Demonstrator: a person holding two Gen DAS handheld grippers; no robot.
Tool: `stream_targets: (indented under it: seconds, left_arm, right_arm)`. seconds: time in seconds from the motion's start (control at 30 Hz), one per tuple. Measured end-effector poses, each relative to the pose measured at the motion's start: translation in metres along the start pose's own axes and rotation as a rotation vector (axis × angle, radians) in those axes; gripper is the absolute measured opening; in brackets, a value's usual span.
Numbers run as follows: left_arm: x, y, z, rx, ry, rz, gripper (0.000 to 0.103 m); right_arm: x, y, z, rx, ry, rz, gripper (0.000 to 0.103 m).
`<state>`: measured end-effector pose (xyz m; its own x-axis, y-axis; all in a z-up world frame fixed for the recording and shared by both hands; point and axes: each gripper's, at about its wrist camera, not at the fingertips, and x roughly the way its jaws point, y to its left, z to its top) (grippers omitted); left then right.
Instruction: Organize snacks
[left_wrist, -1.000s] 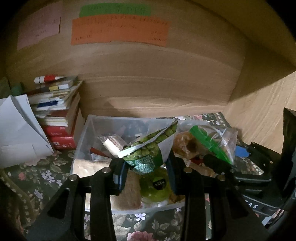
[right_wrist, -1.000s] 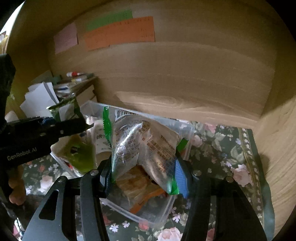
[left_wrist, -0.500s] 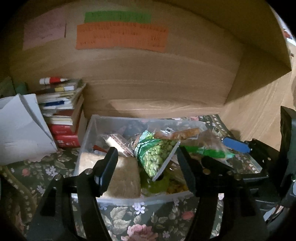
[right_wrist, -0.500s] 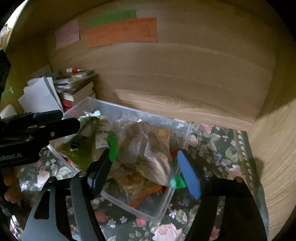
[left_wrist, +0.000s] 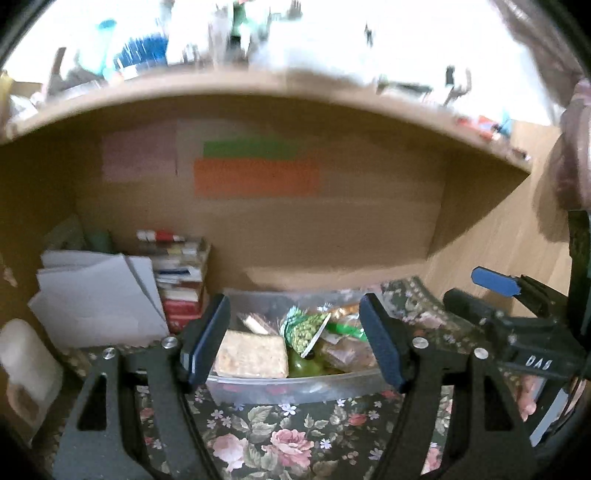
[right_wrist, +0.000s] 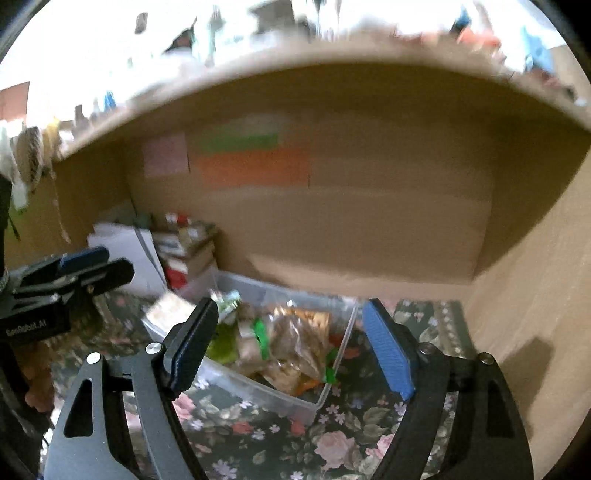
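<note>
- The left gripper (left_wrist: 295, 341) has its fingers (left_wrist: 207, 338) spread wide with nothing between them; it hangs above the near rim of a clear plastic bin (left_wrist: 291, 386).
- The right gripper (right_wrist: 291, 343) is likewise wide apart and empty-handed, poised over the same bin (right_wrist: 295, 400) from its right corner.
- Each gripper shows in the other's view: the right one at the far right of the left camera, the left one at the far left of the right camera, both clear of the bin.
- Inside the bin lie the snacks: a pale cracker pack (left_wrist: 253, 356) flat at the left, a green pea packet (left_wrist: 304, 332) standing tilted in the middle, and clear bags with green strips (right_wrist: 291, 341) piled at the right.
- The bin sits on a dark floral cloth (left_wrist: 280, 439) that covers the bench.
- Left of the bin and just beside it stands a stack of books (left_wrist: 179, 280), with loose white papers (left_wrist: 96, 295) leaning further left.
- Behind everything rises a wooden back wall (left_wrist: 369, 221) with an orange note (left_wrist: 256, 177), a green strip (left_wrist: 251, 147) above it and a pinkish note (left_wrist: 138, 157) to the left; writing on them is too blurred to read.
- A wooden shelf (left_wrist: 258, 86) overhangs the nook, cluttered on top with blurred things.
- A wooden side panel (right_wrist: 535, 295) closes the right.
</note>
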<state>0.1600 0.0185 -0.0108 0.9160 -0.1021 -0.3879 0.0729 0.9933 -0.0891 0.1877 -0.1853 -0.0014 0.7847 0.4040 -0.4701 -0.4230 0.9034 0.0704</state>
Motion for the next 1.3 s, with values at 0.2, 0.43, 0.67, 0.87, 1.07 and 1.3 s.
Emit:
stream_targets:
  seconds: [0.2, 0.43, 0.67, 0.87, 1.07, 1.3]
  left_arm:
    - [-0.054, -0.004, 0.005, 0.020, -0.123, 0.030, 0.082]
    - [-0.093, -0.007, -0.001, 0.022, -0.197, 0.055, 0.088]
    - [-0.106, -0.010, -0.011, 0.020, -0.214, 0.074, 0.100]
    - [-0.106, -0.010, -0.017, 0.015, -0.213, 0.077, 0.102]
    - [-0.104, -0.009, -0.019, 0.010, -0.213, 0.080, 0.102]
    - [-0.102, -0.009, -0.020, 0.009, -0.212, 0.077, 0.103]
  right_arm:
    - [-0.049, 0.008, 0.009, 0.005, -0.122, -0.004, 0.081]
    - [-0.078, 0.024, 0.008, 0.000, -0.182, 0.013, 0.083]
    - [-0.090, 0.039, 0.000, -0.013, -0.197, 0.014, 0.098]
    - [-0.094, 0.043, -0.005, -0.009, -0.214, -0.010, 0.103]
    - [-0.095, 0.045, -0.006, -0.006, -0.214, -0.019, 0.103]
    - [-0.096, 0.044, -0.006, -0.008, -0.220, -0.031, 0.103]
